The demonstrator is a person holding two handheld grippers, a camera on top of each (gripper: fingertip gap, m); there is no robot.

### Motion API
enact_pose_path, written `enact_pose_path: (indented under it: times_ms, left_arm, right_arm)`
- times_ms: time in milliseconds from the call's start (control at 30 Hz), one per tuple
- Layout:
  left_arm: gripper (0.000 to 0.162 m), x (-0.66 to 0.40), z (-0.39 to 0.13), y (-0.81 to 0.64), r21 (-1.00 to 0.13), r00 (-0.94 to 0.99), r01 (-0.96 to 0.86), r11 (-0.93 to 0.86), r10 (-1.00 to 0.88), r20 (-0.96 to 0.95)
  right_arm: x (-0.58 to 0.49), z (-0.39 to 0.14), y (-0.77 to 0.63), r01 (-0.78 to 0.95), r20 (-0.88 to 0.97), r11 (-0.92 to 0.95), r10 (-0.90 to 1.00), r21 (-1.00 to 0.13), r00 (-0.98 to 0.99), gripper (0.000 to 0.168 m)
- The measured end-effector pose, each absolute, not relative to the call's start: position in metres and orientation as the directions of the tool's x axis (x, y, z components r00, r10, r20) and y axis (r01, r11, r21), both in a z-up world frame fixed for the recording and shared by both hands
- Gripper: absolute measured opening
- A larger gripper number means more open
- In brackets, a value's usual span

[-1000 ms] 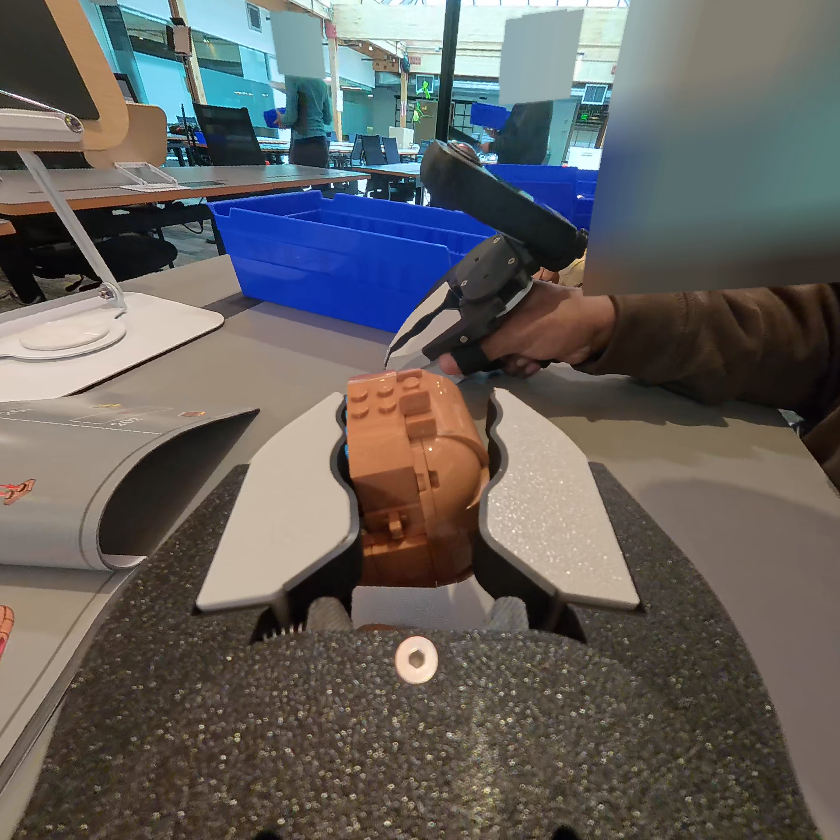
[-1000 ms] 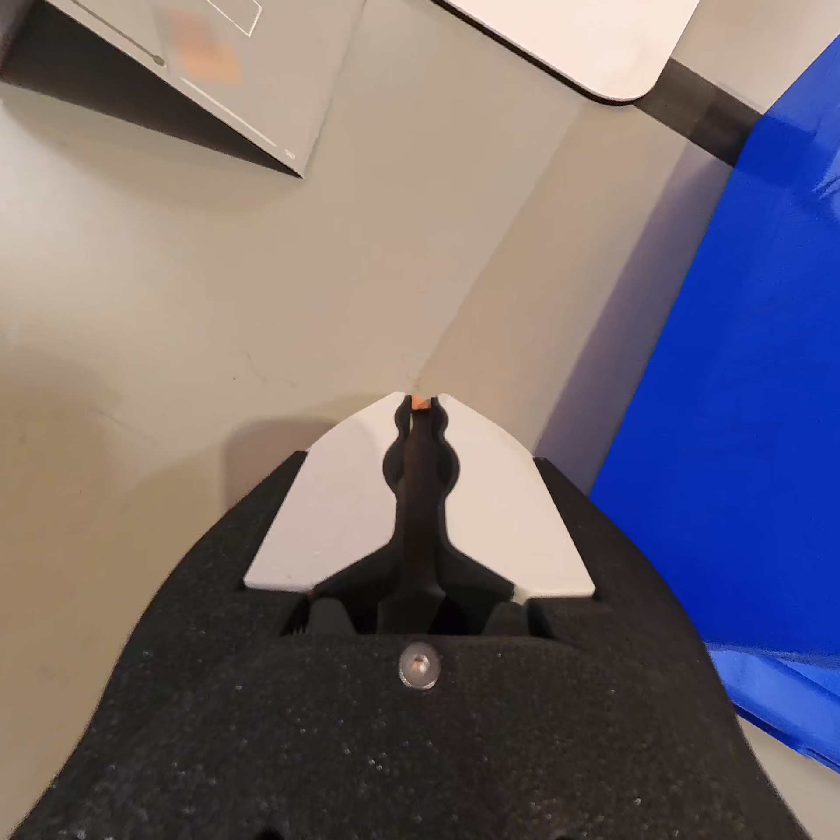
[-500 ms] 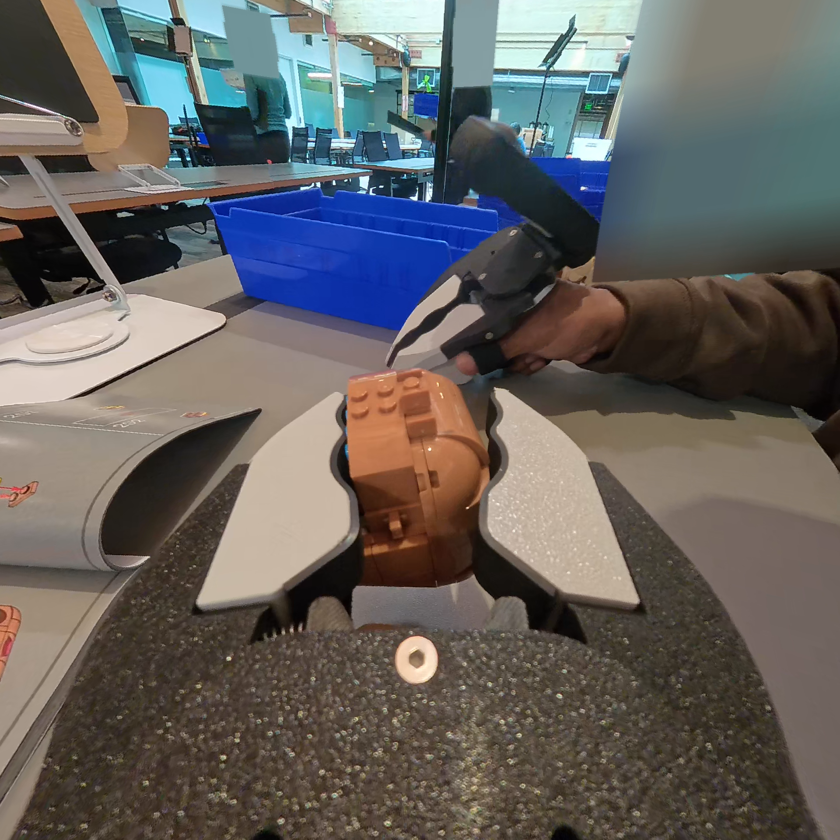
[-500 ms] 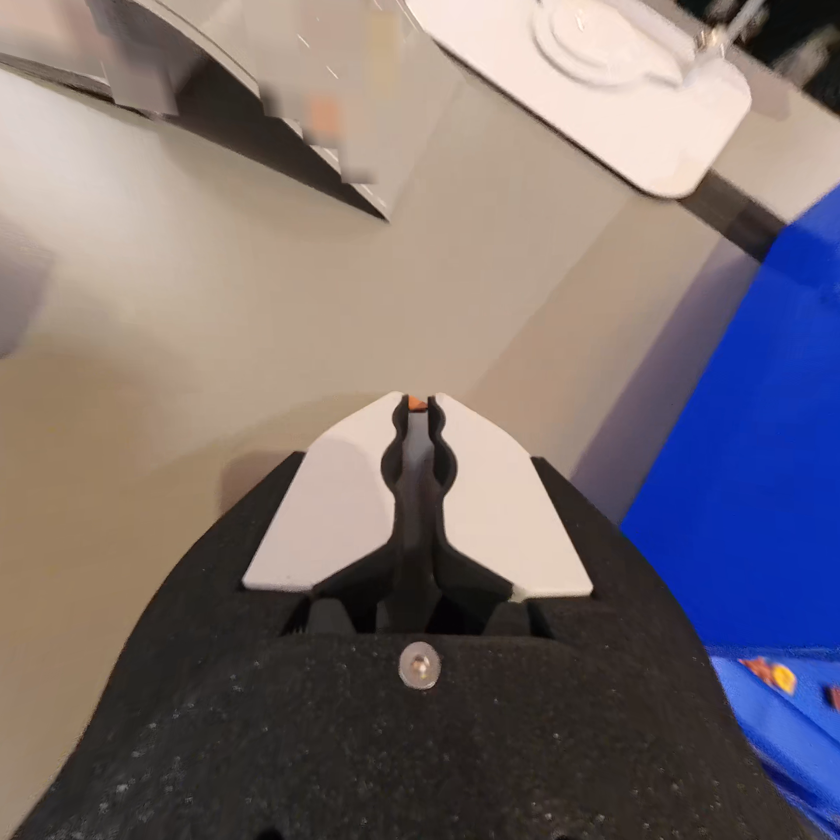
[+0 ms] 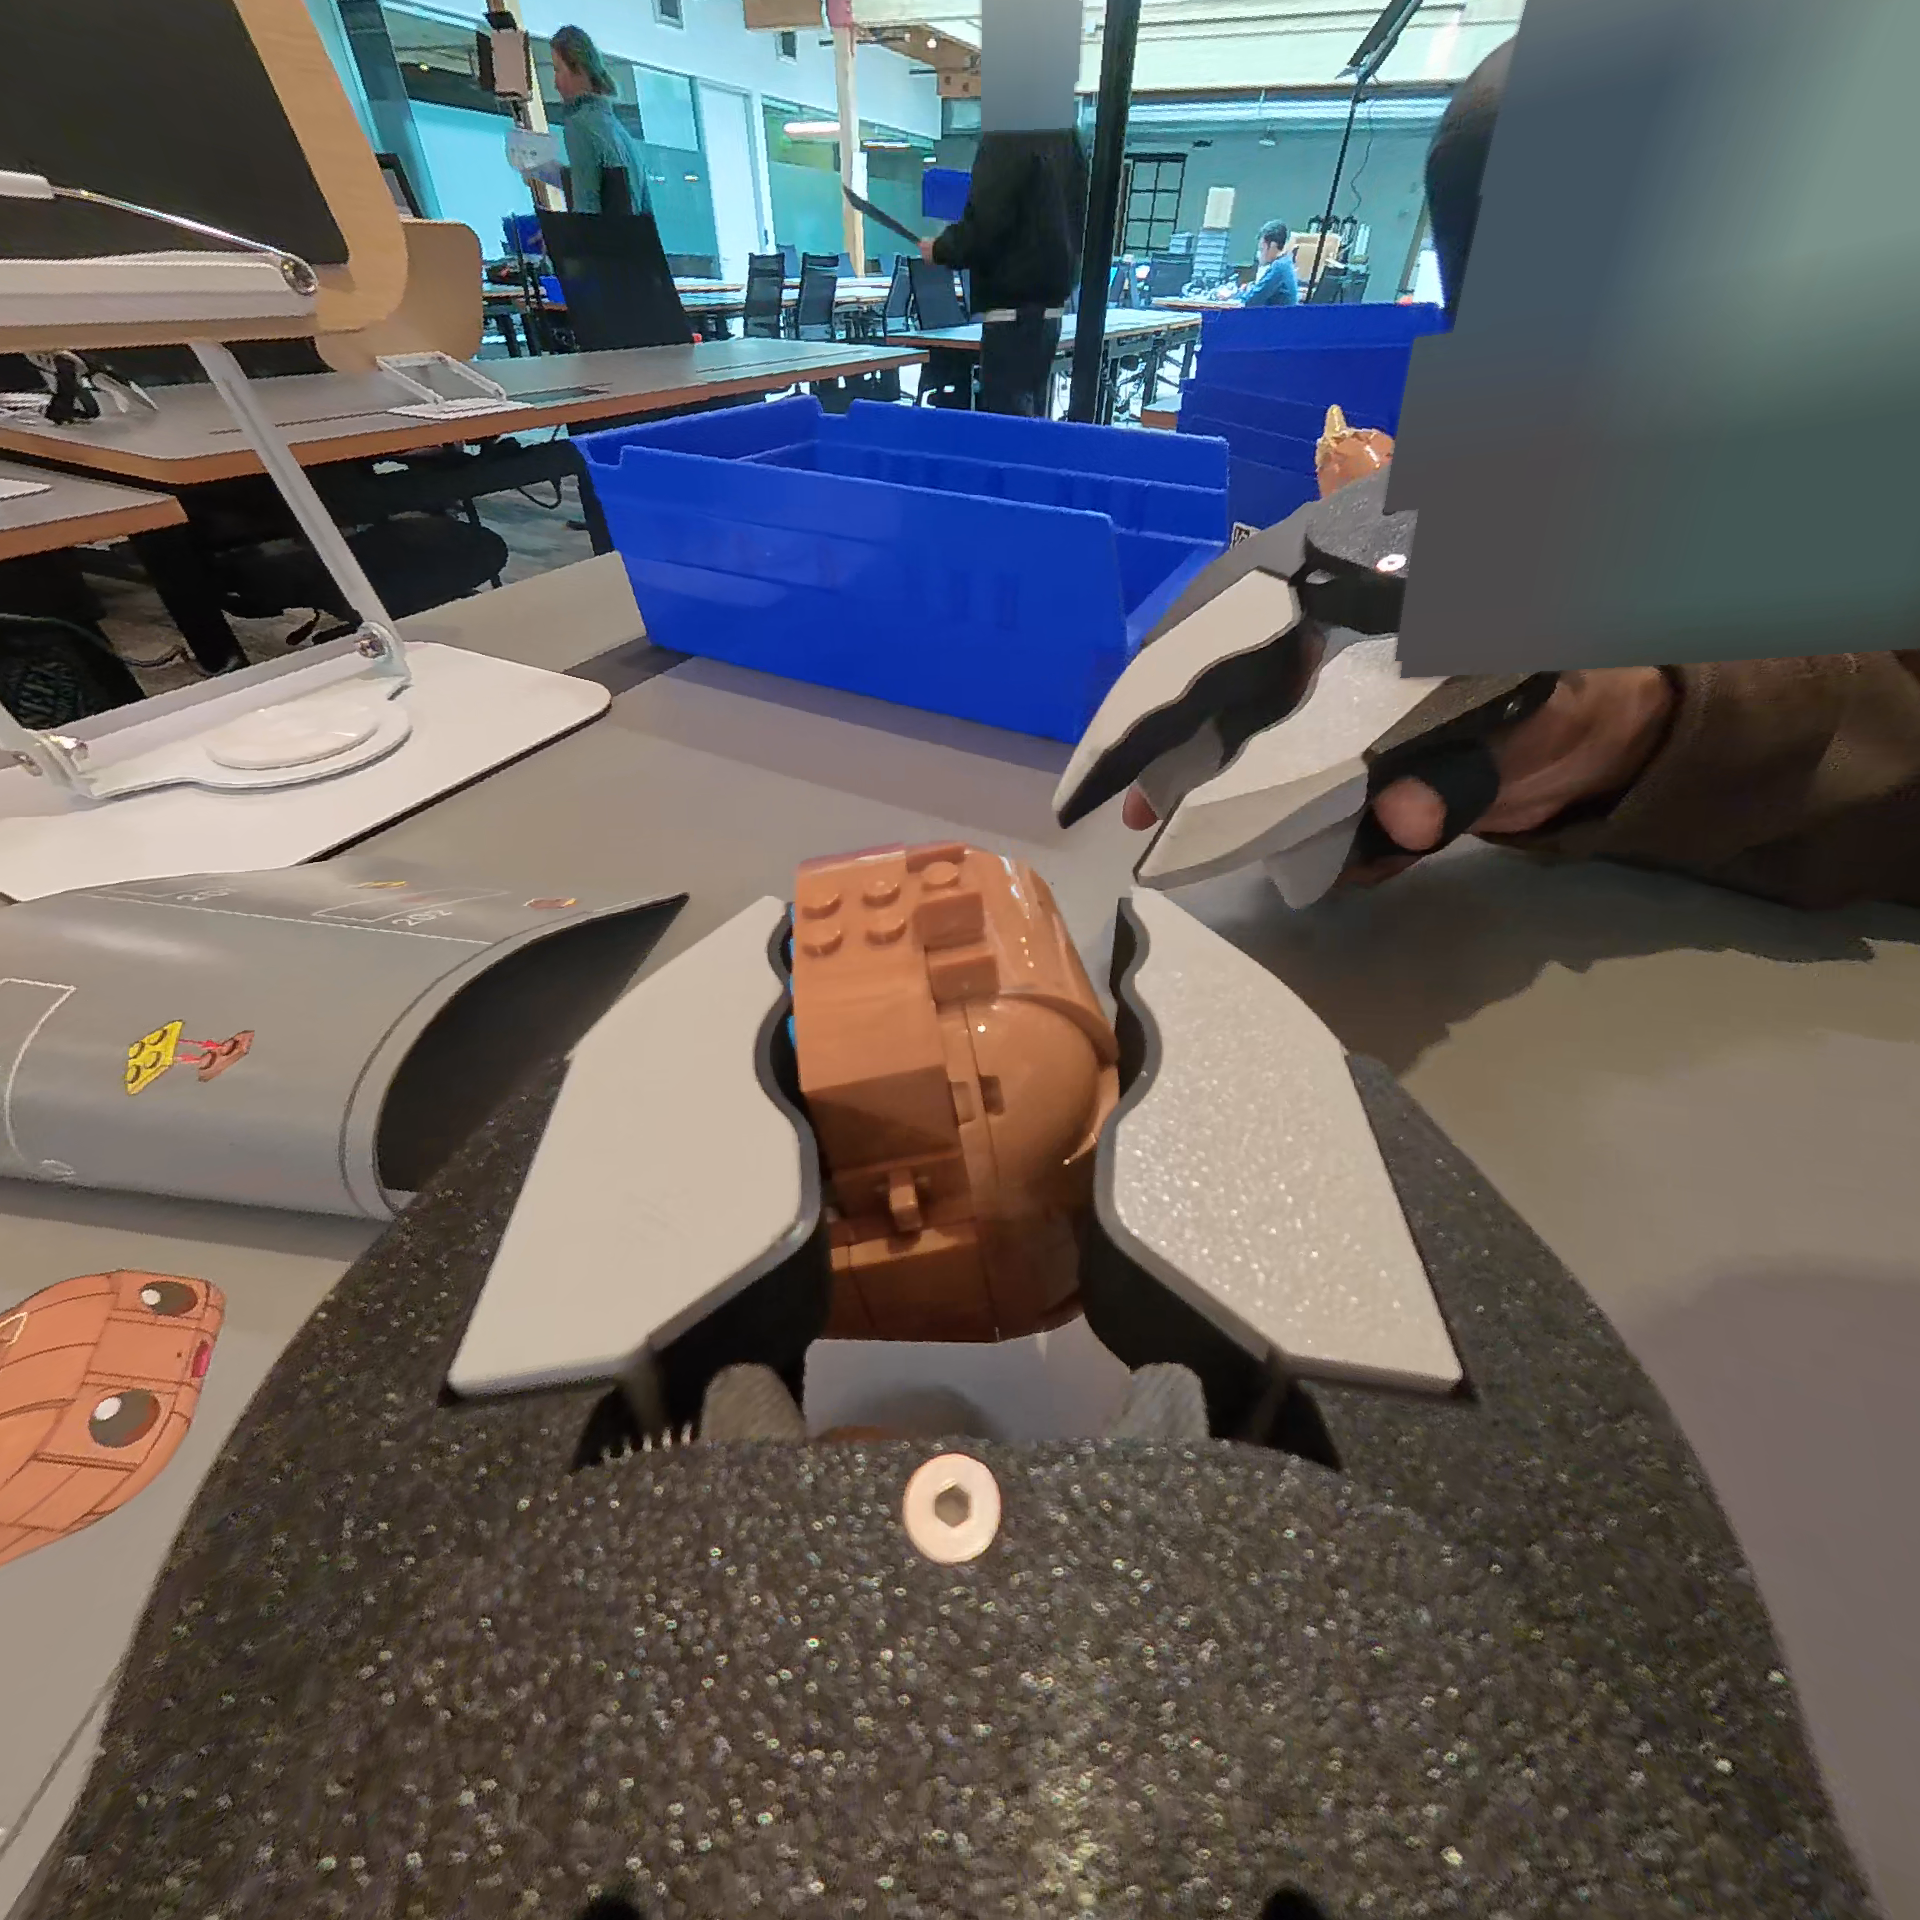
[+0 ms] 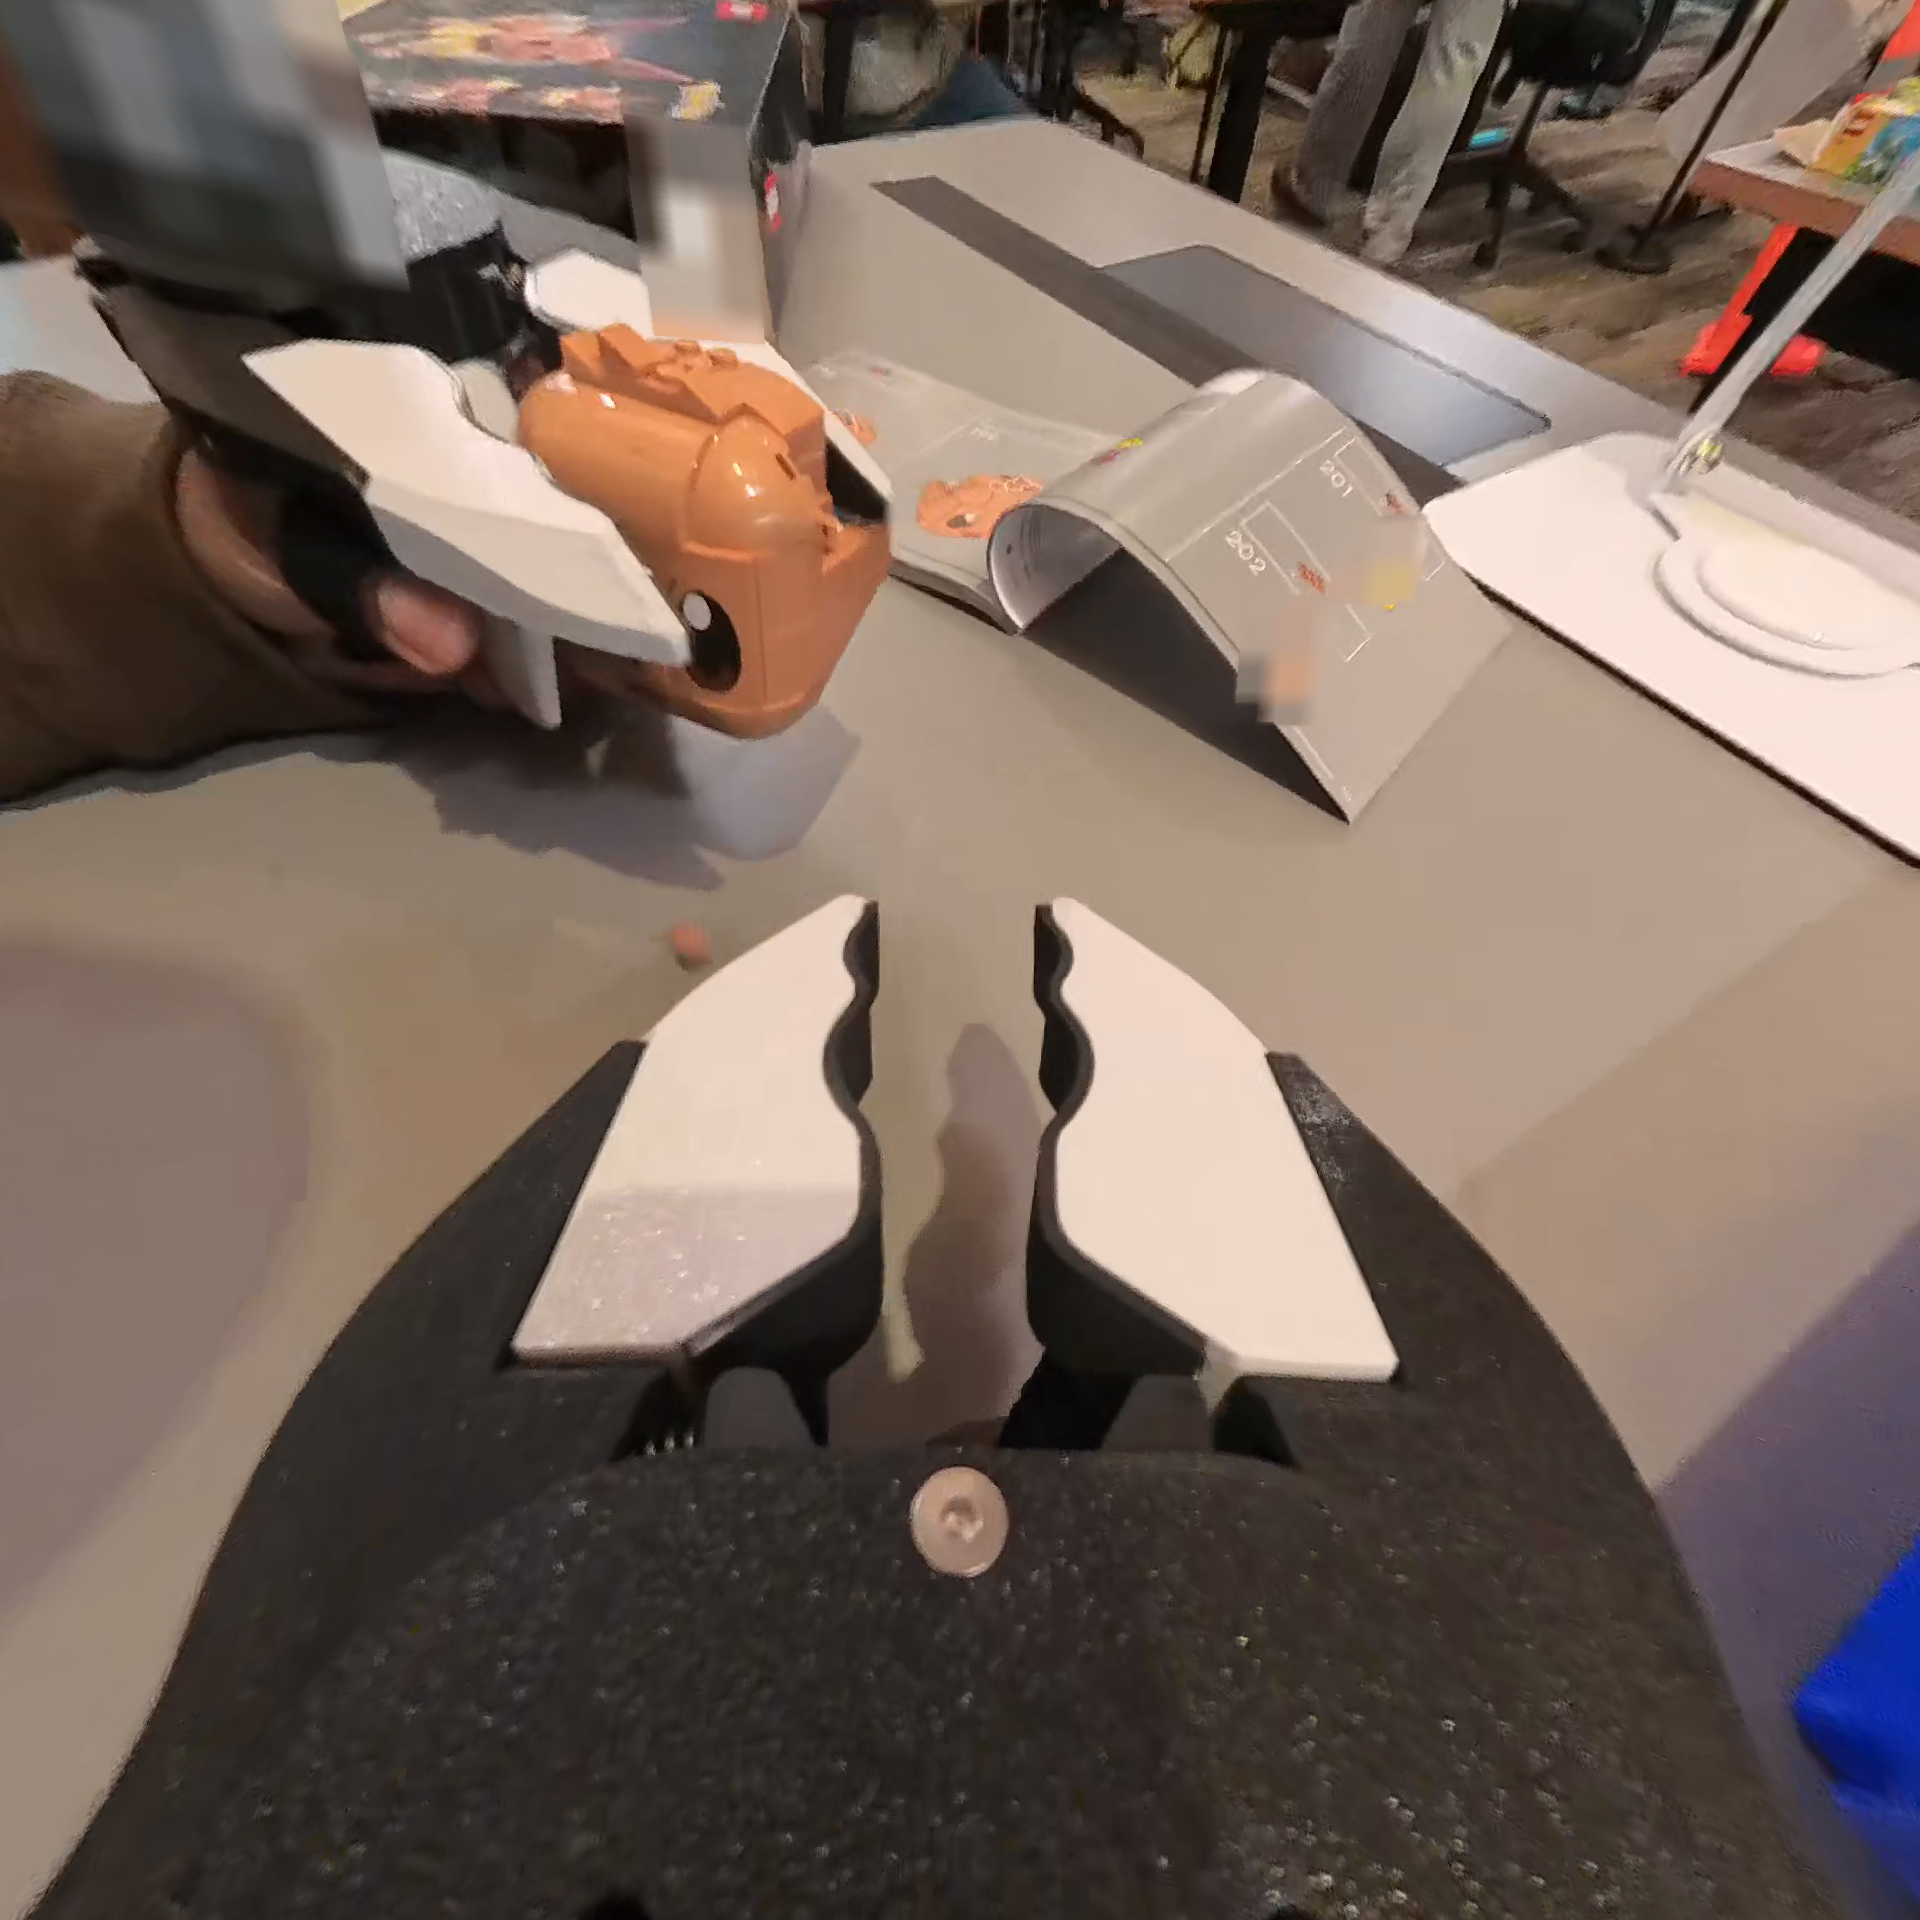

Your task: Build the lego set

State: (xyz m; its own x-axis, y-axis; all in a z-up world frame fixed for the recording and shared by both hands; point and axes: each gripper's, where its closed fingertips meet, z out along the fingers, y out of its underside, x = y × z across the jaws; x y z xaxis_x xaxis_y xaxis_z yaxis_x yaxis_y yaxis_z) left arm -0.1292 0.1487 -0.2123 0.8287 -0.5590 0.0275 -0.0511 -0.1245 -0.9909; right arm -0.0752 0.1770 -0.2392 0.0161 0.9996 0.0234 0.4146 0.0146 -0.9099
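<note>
My left gripper (image 5: 951,906) is shut on a brown lego head model (image 5: 951,1091) and holds it just above the grey table (image 5: 1558,1195). In the right wrist view the model (image 6: 717,540) shows a dark eye and sits between the left gripper's white fingers (image 6: 499,520). My right gripper (image 6: 954,909) is open and empty, low over the table and facing the model. It also shows in the left wrist view (image 5: 1107,847), just beyond and right of the model. A small orange piece (image 6: 689,942) lies on the table by its left fingertip.
An open instruction booklet (image 5: 260,1018) (image 6: 1195,540) lies to the left of the model. A blue bin (image 5: 894,582) stands behind it on the table. A white stand base (image 5: 312,748) (image 6: 1714,623) is at the far left. A lego box (image 6: 582,62) stands behind the left gripper. The tips of one gripper are about 7 cm away from the tips of the other.
My right gripper was shut on a small orange piece and has opened. It has swung up from facing the table to facing the model. The left gripper still holds the model.
</note>
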Motion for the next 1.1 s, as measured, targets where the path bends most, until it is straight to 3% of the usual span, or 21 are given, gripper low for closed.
enact_pose_path:
  times_ms: [200, 400, 533, 700, 900, 1100]
  left_arm:
    - [0.057, -0.137, -0.210, 0.151, -0.992, 0.848, -0.024, -0.121, -0.528, 0.043]
    - [0.057, -0.152, -0.205, 0.152, -0.995, 0.873, -0.015, -0.102, -0.486, 0.037]
    - [0.057, -0.173, -0.197, 0.144, -0.996, 0.900, -0.040, -0.074, -0.435, -0.004]
    - [0.057, -0.201, -0.198, 0.137, -0.996, 0.925, -0.042, -0.080, -0.380, -0.009]
    - [0.057, -0.209, -0.209, 0.136, -0.992, 0.915, -0.003, -0.122, -0.401, 0.047]
    - [0.057, -0.207, -0.209, 0.136, -0.994, 0.912, -0.026, -0.111, -0.410, 0.022]
  right_arm:
    - [-0.070, -0.250, 0.169, 0.448, 0.029, 0.060, 0.997, -0.892, -0.075, 0.021]
    - [-0.082, -0.272, 0.130, 0.502, 0.255, 0.332, 0.942, -0.799, -0.218, 0.020]
    - [-0.095, -0.274, 0.117, 0.473, 0.317, 0.412, 0.909, -0.779, -0.271, 0.018]
    - [-0.126, -0.273, 0.094, 0.412, 0.278, 0.452, 0.865, -0.791, -0.417, 0.018]
    - [-0.167, -0.293, 0.061, 0.379, 0.162, 0.577, 0.676, -0.724, -0.719, 0.025]
    - [-0.186, -0.295, 0.047, 0.319, 0.141, 0.615, 0.581, -0.721, -0.802, 0.025]
